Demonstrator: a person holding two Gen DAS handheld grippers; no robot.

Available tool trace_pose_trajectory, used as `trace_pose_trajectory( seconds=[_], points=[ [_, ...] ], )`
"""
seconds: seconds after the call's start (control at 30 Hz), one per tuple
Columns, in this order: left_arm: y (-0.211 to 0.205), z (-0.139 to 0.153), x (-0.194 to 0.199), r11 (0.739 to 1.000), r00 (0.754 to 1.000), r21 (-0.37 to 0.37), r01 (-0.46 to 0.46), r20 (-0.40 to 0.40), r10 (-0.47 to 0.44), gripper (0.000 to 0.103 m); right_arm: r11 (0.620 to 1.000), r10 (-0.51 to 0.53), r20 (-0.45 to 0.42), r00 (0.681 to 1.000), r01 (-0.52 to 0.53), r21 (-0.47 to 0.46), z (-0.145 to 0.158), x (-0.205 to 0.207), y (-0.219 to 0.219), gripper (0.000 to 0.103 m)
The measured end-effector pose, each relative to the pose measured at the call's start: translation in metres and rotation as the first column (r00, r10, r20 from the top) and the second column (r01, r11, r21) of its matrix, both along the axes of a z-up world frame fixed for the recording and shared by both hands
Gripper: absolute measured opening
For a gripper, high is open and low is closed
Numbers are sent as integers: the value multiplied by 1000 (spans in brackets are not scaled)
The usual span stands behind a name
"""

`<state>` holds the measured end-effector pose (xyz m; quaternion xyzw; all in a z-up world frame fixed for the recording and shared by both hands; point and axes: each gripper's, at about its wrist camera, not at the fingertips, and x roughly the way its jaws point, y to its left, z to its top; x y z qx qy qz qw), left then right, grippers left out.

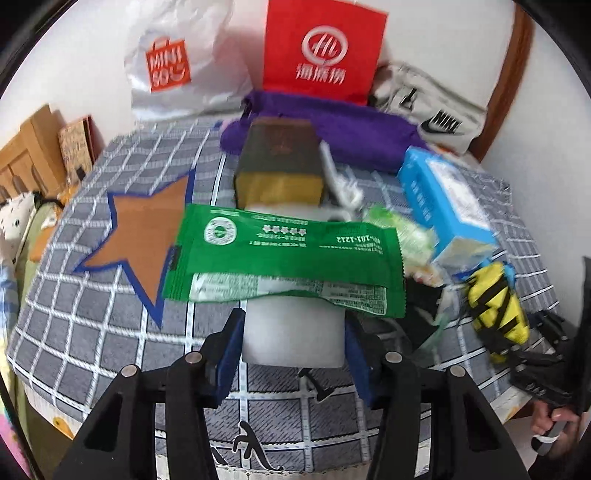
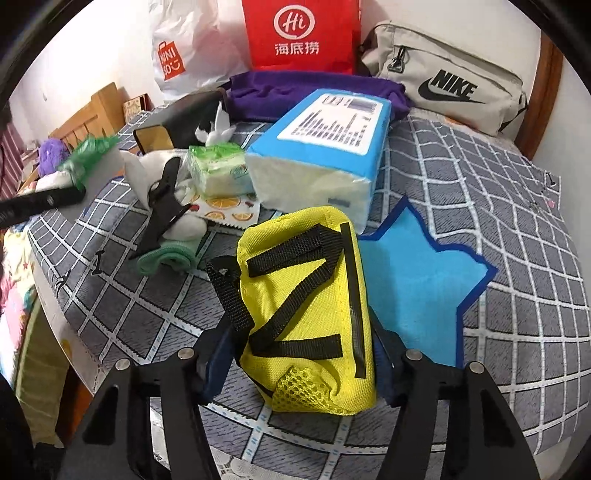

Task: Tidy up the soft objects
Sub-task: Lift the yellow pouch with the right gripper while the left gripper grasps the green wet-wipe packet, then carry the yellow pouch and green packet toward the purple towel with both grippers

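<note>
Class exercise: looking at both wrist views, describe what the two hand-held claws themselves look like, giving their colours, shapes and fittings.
Both the left claw and the right claw look alike: black angular frames with triangular cut-outs, round silver pivot pins, and two fingers faced with dark blue pads. No cables, markings or sleeves are visible.

"MINISO" is printed in white on an orange square on the white plastic bag (image 2: 192, 55), set left of the red paper bag (image 2: 299, 35). On the red paper bag a circled "Hi" is shown above the characters "海底捞". "NIKE" with a swoosh is carried in black on the grey pouch (image 2: 447, 77) to the red bag's right. Digits "181-1212" are seen upside down on the green packet (image 1: 284, 254) in front of it; its smaller print cannot be read.
</note>
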<state>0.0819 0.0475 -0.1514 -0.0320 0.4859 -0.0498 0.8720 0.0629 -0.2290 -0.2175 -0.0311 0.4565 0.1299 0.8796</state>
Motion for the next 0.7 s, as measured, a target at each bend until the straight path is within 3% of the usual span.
trace_pose_trajectory(
  seconds=[0.07, 0.13, 0.2, 0.37, 0.7],
  points=[
    [2, -7, 1, 1000, 1000, 9, -11, -19, 11, 56, 1000, -8, -5, 1000, 8, -1, -1, 1, -2, 63],
    [4, -13, 3, 1000, 1000, 26, -13, -17, 14, 76, 1000, -19, -8, 1000, 19, 6, -1, 3, -7, 63],
    [5, -15, 4, 999, 1000, 43, -17, -10, 17, 81, 1000, -24, -10, 1000, 24, 10, -2, 4, -9, 63],
    [14, -15, 7, 998, 999, 49, -46, -5, 46, 81, 1000, -24, -9, 1000, 24, 10, -4, 6, -9, 63],
    [32, -2, 4, 998, 999, -68, -17, 36, 19, 81, 1000, 3, -23, 1000, -3, 4, -8, 13, -3, 63]
  ],
)
